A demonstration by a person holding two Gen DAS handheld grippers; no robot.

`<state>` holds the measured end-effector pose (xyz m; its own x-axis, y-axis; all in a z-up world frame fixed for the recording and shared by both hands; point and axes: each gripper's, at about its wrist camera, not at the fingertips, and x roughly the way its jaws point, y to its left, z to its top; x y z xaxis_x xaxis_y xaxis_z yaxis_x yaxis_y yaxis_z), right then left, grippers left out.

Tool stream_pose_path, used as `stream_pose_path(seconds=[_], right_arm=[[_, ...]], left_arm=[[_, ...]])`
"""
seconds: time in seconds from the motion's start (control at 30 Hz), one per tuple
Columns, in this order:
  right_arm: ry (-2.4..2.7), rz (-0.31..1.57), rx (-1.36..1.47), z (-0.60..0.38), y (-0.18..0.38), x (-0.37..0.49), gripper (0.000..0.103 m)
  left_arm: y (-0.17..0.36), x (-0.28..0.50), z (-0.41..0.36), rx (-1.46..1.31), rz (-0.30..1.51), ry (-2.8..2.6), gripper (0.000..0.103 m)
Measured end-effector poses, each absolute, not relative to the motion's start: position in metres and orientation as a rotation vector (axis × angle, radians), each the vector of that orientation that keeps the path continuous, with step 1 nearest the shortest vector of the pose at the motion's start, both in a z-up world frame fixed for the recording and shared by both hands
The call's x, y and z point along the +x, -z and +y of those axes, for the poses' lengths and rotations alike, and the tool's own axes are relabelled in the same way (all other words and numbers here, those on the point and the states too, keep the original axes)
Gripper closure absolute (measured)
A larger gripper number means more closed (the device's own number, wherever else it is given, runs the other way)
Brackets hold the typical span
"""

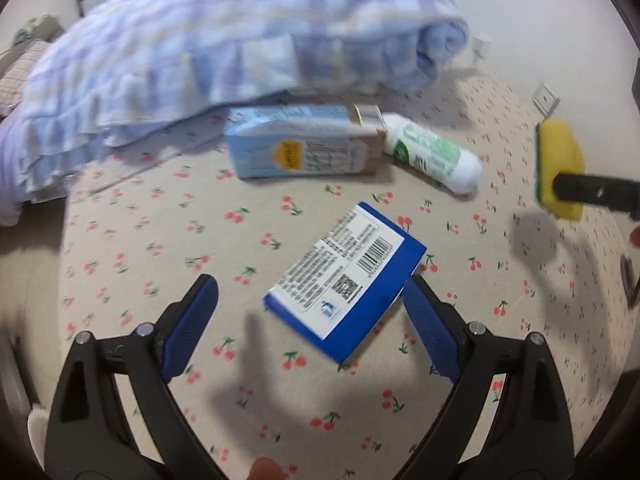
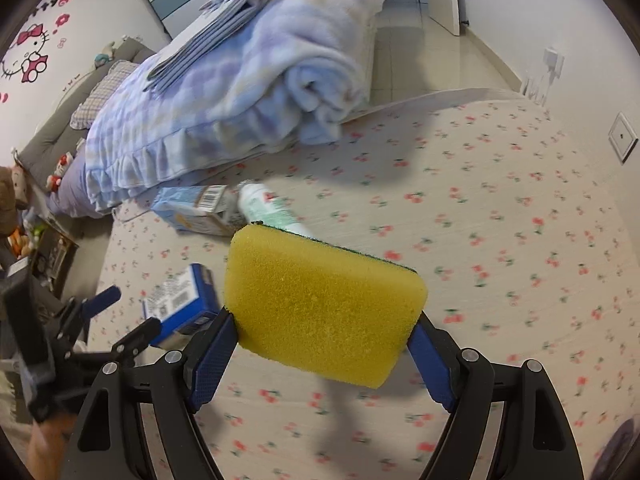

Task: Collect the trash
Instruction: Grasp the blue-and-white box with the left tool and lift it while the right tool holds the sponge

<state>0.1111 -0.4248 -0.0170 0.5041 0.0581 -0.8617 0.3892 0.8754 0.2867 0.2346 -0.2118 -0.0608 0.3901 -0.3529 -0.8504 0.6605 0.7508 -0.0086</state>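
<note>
Right wrist view shows the right gripper (image 2: 322, 344) clamped on a yellow sponge (image 2: 320, 304) while the left gripper (image 1: 310, 300) gapes empty beside a blue box (image 1: 344, 288).

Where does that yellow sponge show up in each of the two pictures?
Left wrist view: the yellow sponge is at the far right edge, held up over the cherry-print sheet.
Right wrist view: the sponge fills the centre, clamped between the right gripper jaws.
Shared landmark: the blue box with the white barcode label lying on the sheet.
</note>
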Motion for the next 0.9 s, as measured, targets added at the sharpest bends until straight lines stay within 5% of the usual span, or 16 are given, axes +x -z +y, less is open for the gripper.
stream_pose_path(seconds=[0.23,0.33,0.9], right_arm=[[0.231,1.059,0.507,-0.449,0.025,0.100,0.020],[0.230,1.057,0.524,-0.453,0.024,0.096,0.020],[0.180,1.070,0.551,-0.430,0.006,0.057,0.019]], left_arm=[[0.088,0.230,-0.227,0.422,1.018,0.713,0.010],[0.085,0.220,-0.234,0.440,0.999,0.715,0.028],[0.058,0.160,-0.198,0.366,0.984,0.583,0.030]])
